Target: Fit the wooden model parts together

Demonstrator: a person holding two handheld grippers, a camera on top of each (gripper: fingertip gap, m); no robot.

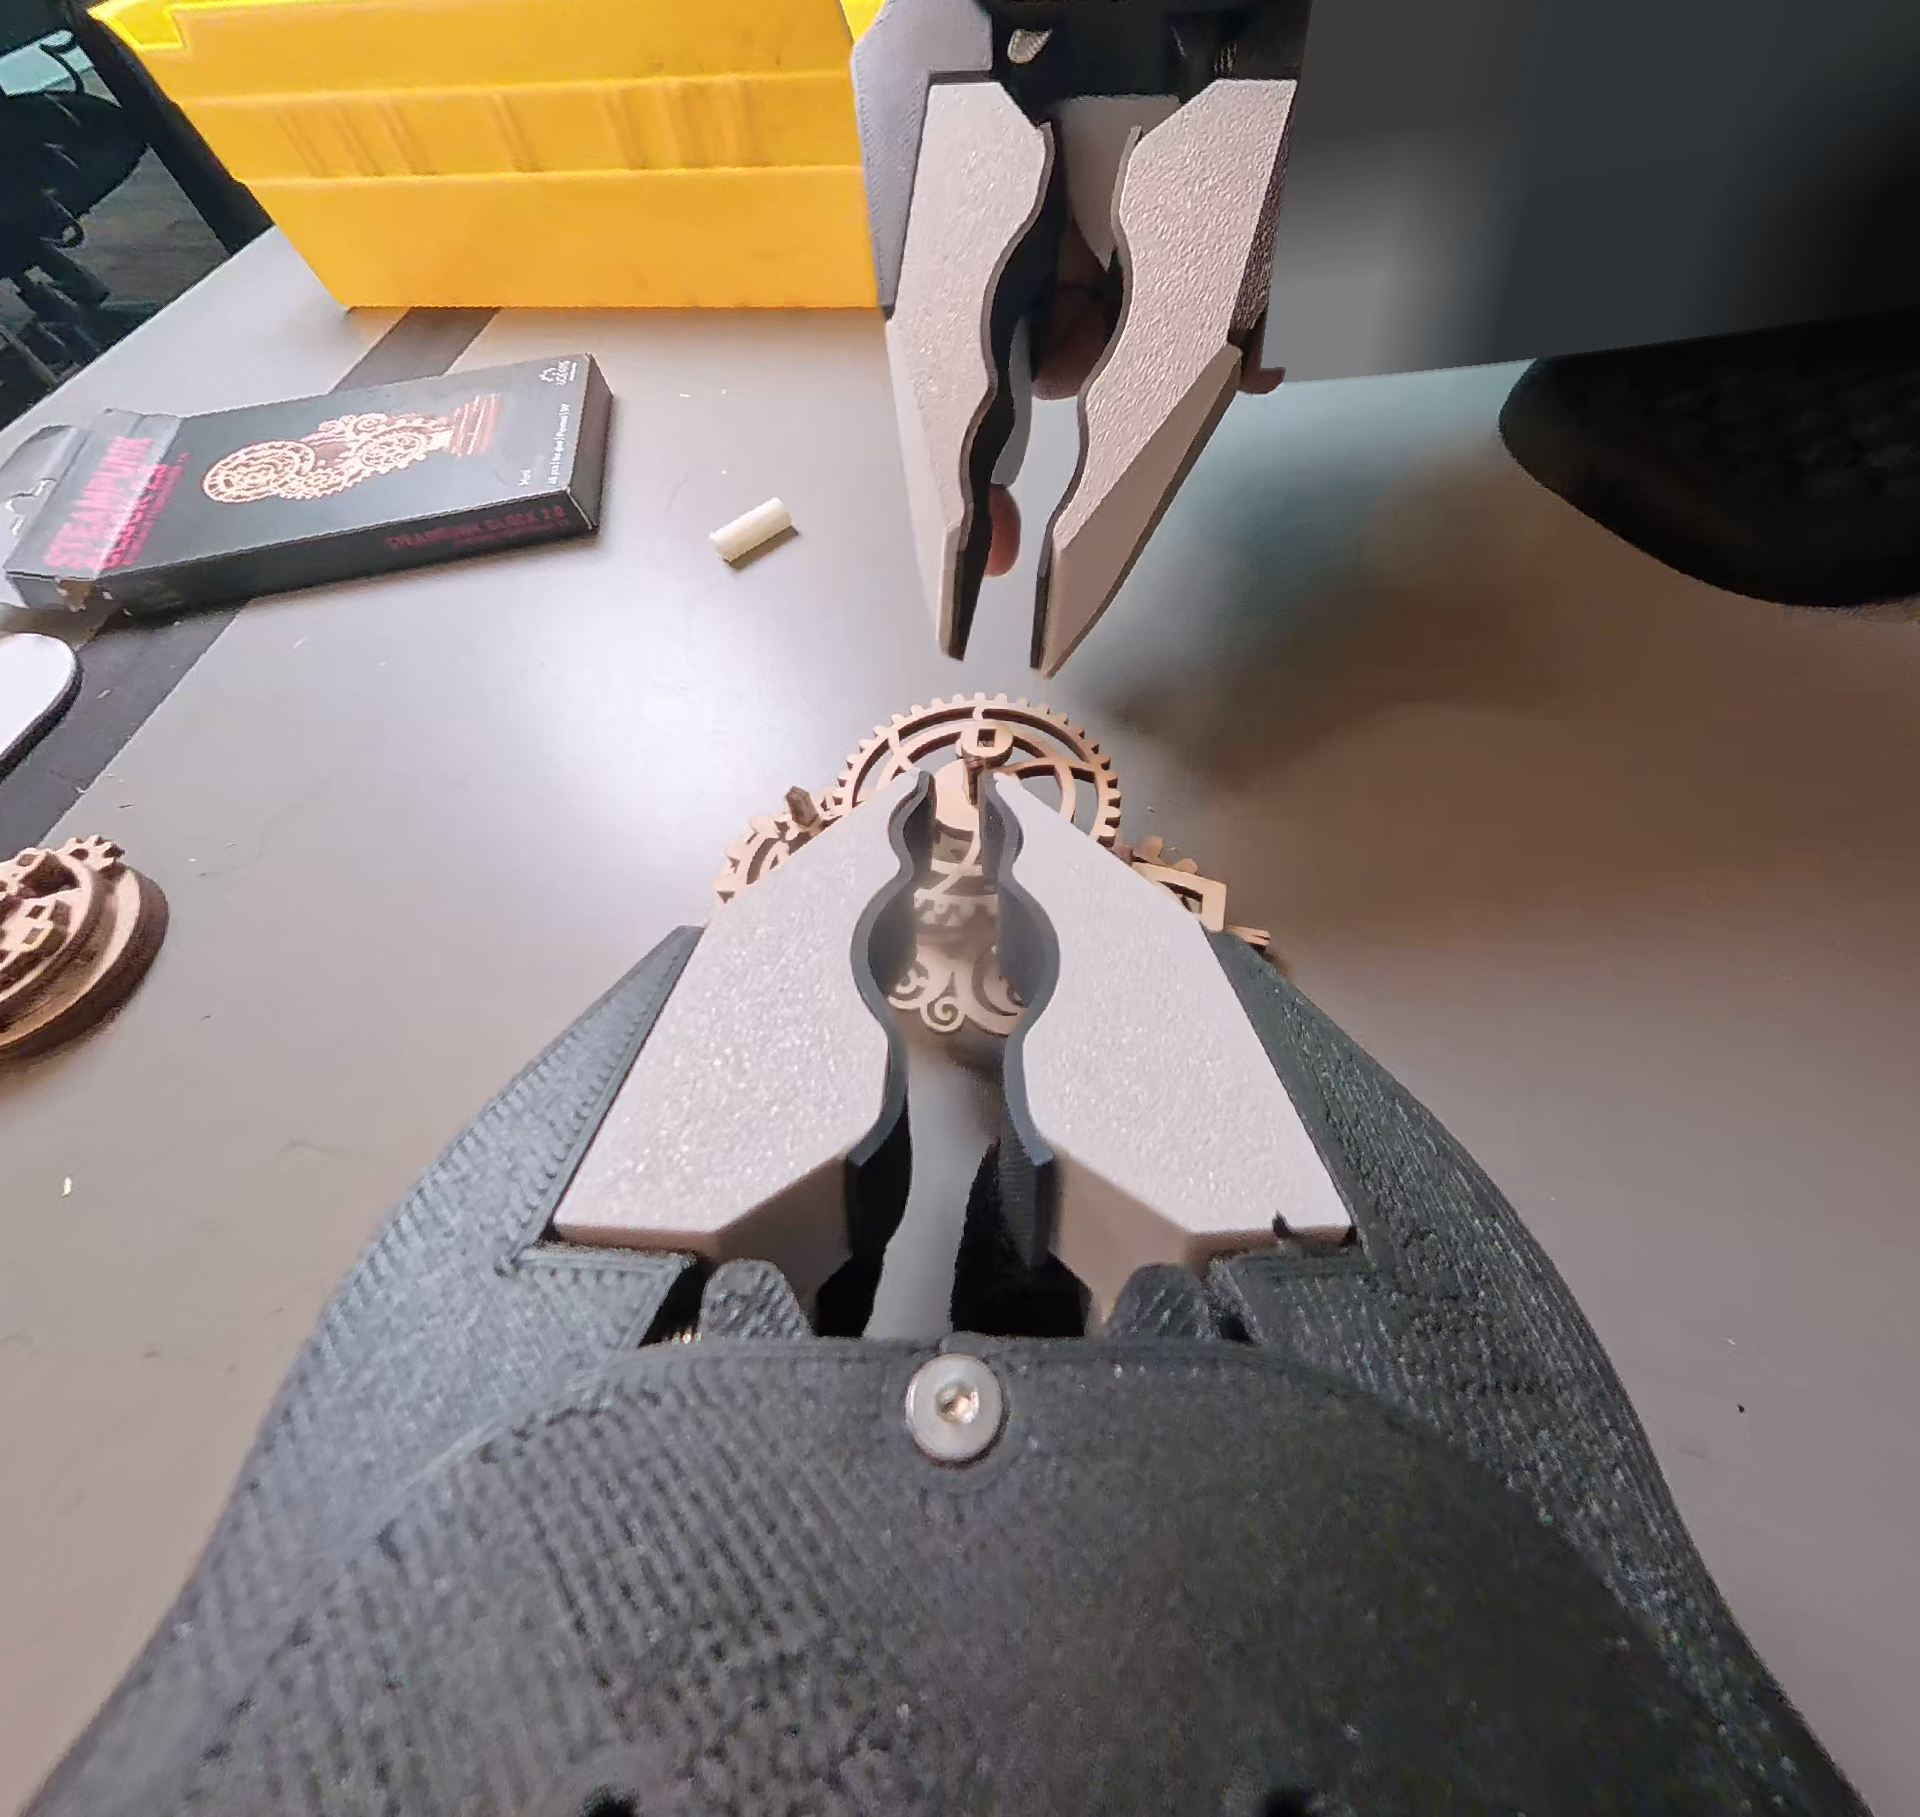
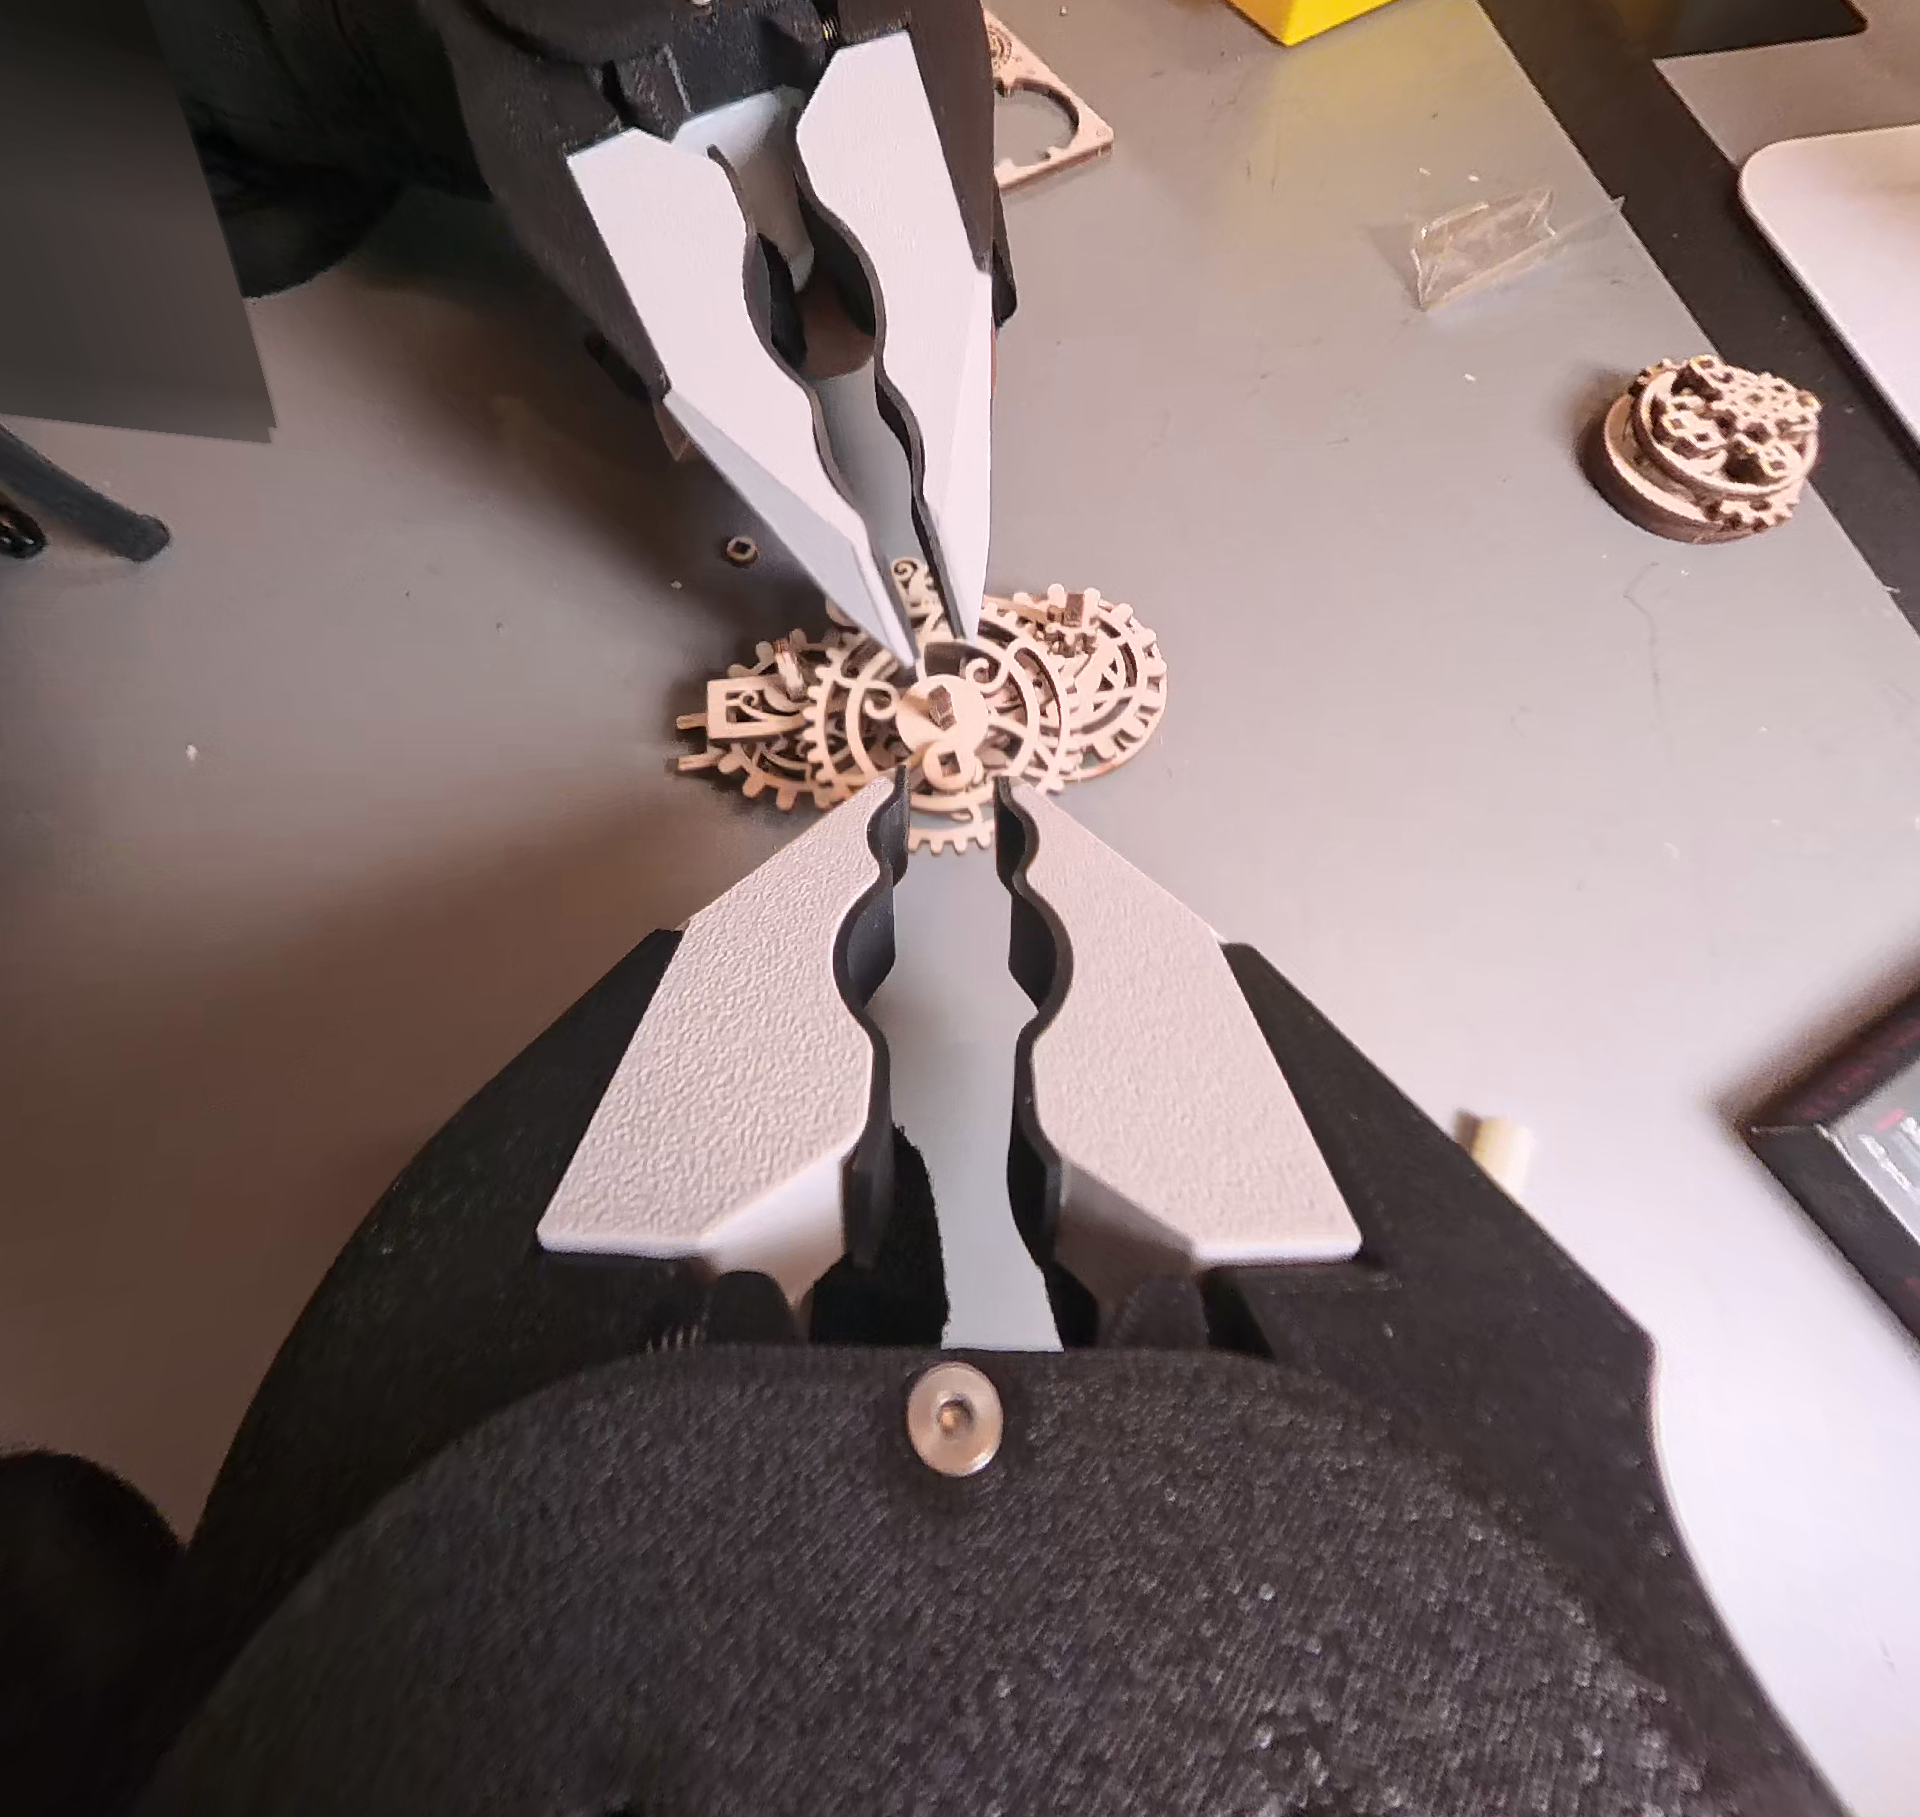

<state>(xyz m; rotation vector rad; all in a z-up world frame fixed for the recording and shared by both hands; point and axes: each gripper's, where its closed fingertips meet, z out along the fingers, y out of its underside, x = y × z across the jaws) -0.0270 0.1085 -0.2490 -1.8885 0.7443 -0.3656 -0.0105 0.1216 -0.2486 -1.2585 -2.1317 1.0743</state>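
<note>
My left gripper [image 2: 928, 647], fingers nearly closed, hovered at the peg [image 2: 942, 704] atop the flat wooden gear model [image 2: 1101, 697] on the grey table [image 2: 1351, 624], while my right gripper [image 2: 948, 793], open and empty, waited at its near edge.

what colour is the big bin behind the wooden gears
Bright yellow bin, clearest in the left wrist view.

Both grippers look 3D-printed: rough black bodies with visible layer lines and a rounded hood with one silver screw [image 1: 954, 1405] in the middle. The left gripper [image 1: 956, 780] and right gripper [image 2: 948, 791] each have two pale grey, grainy wedge fingers, with wavy black rubbery pads along the inner edges.
</note>
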